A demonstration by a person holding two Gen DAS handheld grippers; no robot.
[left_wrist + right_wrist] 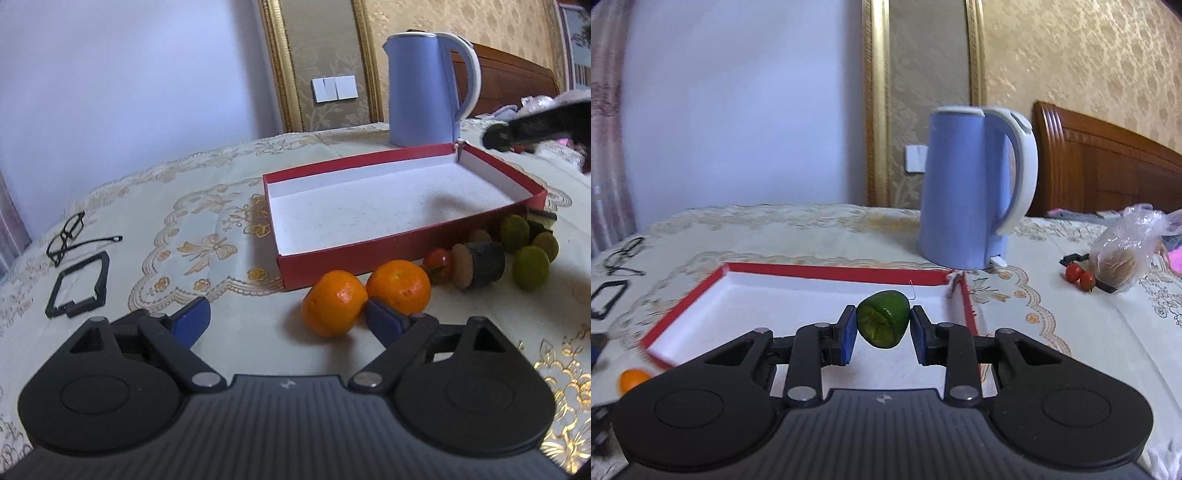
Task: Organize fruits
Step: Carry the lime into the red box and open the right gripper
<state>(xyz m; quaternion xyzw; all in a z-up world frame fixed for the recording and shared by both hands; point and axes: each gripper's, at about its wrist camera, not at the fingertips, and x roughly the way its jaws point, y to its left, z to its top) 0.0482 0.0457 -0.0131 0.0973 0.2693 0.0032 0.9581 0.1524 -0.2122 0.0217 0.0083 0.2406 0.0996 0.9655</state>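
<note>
A shallow red box (406, 243) with a white inside lies on the tablecloth; it also shows in the right wrist view (820, 272). Two oranges (334, 302) (399, 286) lie in front of it, by my open left gripper (288, 319). Its right pad (384, 321) is close beside the oranges. Green limes (530, 266), a small red fruit (439, 260) and a cork-ended dark roll (480, 264) lie right of them. My right gripper (883, 328) is shut on a green lime (883, 319), held above the box's near right part.
A blue kettle (964, 184) stands behind the box. Glasses (66, 232) and a black square frame (79, 284) lie on the left. A plastic bag (1123, 251) and two cherry tomatoes (1080, 277) lie at the right. A wooden headboard (1108, 170) is behind.
</note>
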